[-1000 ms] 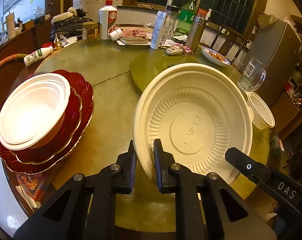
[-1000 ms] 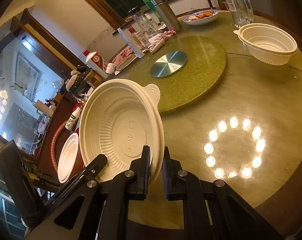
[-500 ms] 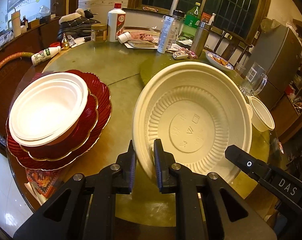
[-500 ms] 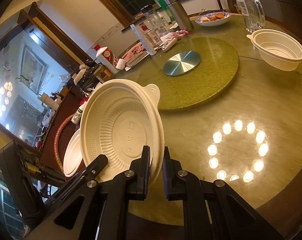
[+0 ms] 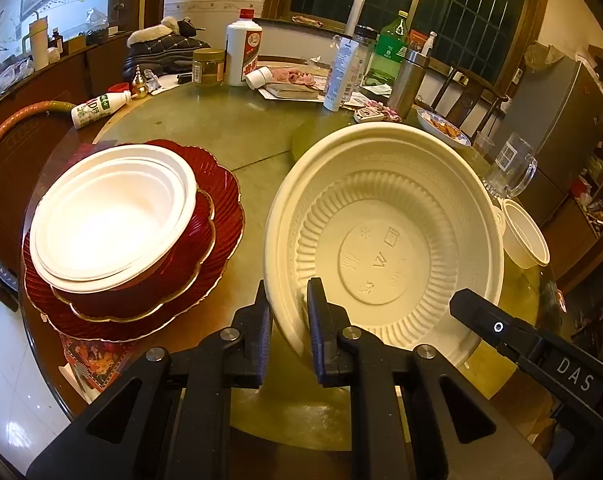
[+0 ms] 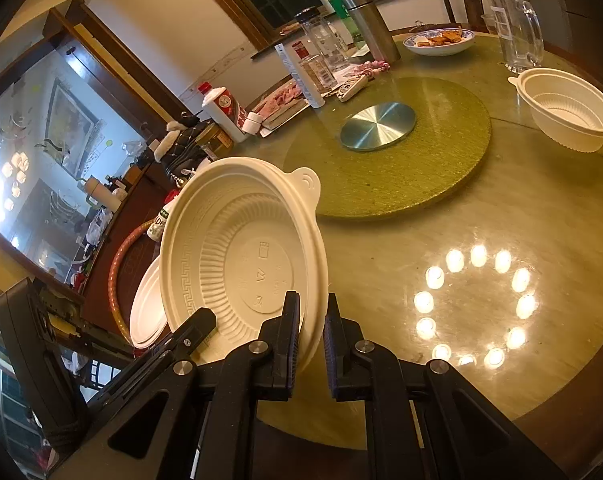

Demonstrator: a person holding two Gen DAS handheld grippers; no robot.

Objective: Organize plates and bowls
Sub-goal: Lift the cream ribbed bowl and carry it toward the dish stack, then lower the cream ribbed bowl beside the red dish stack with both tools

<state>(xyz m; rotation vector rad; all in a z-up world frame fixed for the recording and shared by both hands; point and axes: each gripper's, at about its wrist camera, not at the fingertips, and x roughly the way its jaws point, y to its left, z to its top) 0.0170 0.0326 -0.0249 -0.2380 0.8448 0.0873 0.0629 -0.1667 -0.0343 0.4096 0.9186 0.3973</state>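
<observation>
From the left wrist camera we see our left claw (image 5: 287, 312) clenched on the near rim of a cream plastic bowl (image 5: 385, 240), one finger outside the wall and the other inside. The bowl is tipped up on edge above the round surface (image 5: 257, 136), its ribbed inside and stamped base facing us. The tip of the right claw (image 5: 477, 312) reaches in from the lower right and meets the same bowl at its lower right rim. To the left, a stack of white bowls (image 5: 113, 216) sits nested in a red bowl, which rests on red plates with gold edges (image 5: 221, 216) (the whole pile stands near the surface's left edge). A second cream bowl (image 5: 525, 236) stands upright at the far right, just in front of a glass mug (image 5: 513, 168). Bottles, a jar and a dish of food crowd the far side.

From the right wrist camera, our right claw (image 6: 312, 328) is clamped on the bowl's (image 6: 241, 256) rim, the wall pinched between its fingers. The bowl stands nearly upright, its tab handle at the top, held clear above the surface (image 6: 541, 216). The left claw's tip (image 6: 197, 324) touches the bowl's lower left rim. Behind it the white stack (image 6: 147, 308) peeks out. The other cream bowl (image 6: 569, 112) sits well apart at the upper right, beyond the green turntable (image 6: 441, 168) with its metal disc (image 6: 377, 126).
</observation>
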